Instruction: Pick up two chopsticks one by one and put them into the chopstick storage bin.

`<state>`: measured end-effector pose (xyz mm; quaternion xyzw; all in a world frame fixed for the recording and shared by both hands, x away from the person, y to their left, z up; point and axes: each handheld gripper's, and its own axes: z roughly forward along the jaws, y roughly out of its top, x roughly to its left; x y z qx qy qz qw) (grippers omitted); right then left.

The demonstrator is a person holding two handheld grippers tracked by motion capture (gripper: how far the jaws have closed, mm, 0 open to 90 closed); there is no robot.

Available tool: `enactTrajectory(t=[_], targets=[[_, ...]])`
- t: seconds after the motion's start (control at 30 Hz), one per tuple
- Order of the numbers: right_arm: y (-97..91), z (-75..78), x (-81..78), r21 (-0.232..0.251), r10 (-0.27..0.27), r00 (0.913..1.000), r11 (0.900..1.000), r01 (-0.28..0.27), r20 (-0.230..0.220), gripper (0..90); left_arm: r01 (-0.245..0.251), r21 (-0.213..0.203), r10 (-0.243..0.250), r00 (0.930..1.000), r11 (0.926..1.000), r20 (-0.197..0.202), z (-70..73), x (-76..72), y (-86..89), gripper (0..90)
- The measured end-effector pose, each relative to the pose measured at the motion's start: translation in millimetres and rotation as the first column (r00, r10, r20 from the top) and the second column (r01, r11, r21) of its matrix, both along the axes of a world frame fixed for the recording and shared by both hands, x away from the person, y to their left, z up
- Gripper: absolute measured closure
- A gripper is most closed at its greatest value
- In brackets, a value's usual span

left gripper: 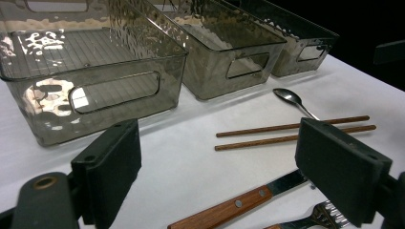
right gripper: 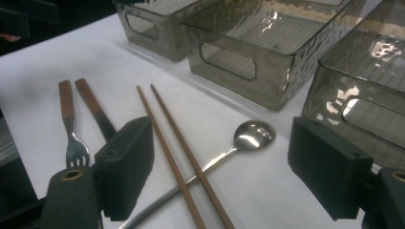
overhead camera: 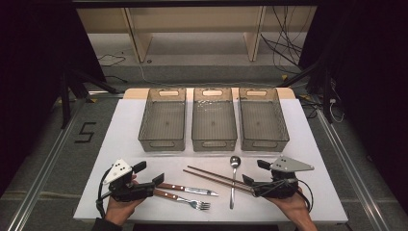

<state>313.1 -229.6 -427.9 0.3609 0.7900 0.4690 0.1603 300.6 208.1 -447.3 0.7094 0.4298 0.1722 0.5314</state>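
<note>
The left gripper [overhead camera: 150, 174] stands wide and holds nothing, just above the wooden handles of the knife [overhead camera: 188, 189] and fork [overhead camera: 183, 199]. The right gripper [overhead camera: 254, 172] also gapes wide, holding nothing, over the crossing chopsticks [overhead camera: 216, 179] and spoon [overhead camera: 234, 179]. Three bins [overhead camera: 213, 120] stand beyond on the white table [overhead camera: 120, 130].

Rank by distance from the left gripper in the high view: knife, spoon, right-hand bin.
1. knife: handle right beside the left gripper.
2. spoon: past the chopsticks, right of centre.
3. right-hand bin: far side of the table.
</note>
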Motion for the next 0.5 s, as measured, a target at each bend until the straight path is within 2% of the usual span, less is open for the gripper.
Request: enactTrajectory(t=[0.07,0.17,0.27,0.33,0.4,0.47,0.5], targets=[[2.9,4.4,4.5,-0.044,0.012,0.9997,0.9989,-0.013,-0.021,26.1,0.0,-0.001,0.0,1.0,1.0,0.0,0.2,0.0,0.2,15.2],[8.8,9.4,15.3,-0.124,0.042,0.9962,0.991,-0.051,-0.077,27.2,0.003,-0.002,-0.002,1.0,1.0,0.003,1.0,-0.1,-0.5,15.2],[16.7,12.4,24.1,-0.218,0.07,0.9913,0.9715,-0.093,-0.111,29.9,0.006,0.004,-0.006,1.0,1.0,0.001,0.7,0.1,-0.8,15.2],[21.5,13.7,29.8,-0.264,0.086,0.9867,0.957,-0.12,-0.138,32.3,0.003,0.001,-0.003,1.0,1.0,-0.001,0.4,0.5,-0.5,15.2],[25.9,14.0,35.4,-0.282,0.101,0.9812,0.9483,-0.145,-0.164,34.8,0.002,-0.001,-0.002,1.0,1.0,-0.001,0.6,0.5,-0.2,15.2],[31.2,12.9,40.8,-0.309,0.108,0.9736,0.9363,-0.167,-0.201,36.2,0.003,0.001,-0.003,1.0,1.0,-0.001,0.5,0.4,-0.2,15.2],[33.9,11.9,43.2,-0.328,0.114,0.9698,0.9271,-0.182,-0.215,37.8,0.002,0.001,-0.002,1.0,1.0,-0.001,0.4,0.2,-0.2,15.2]])
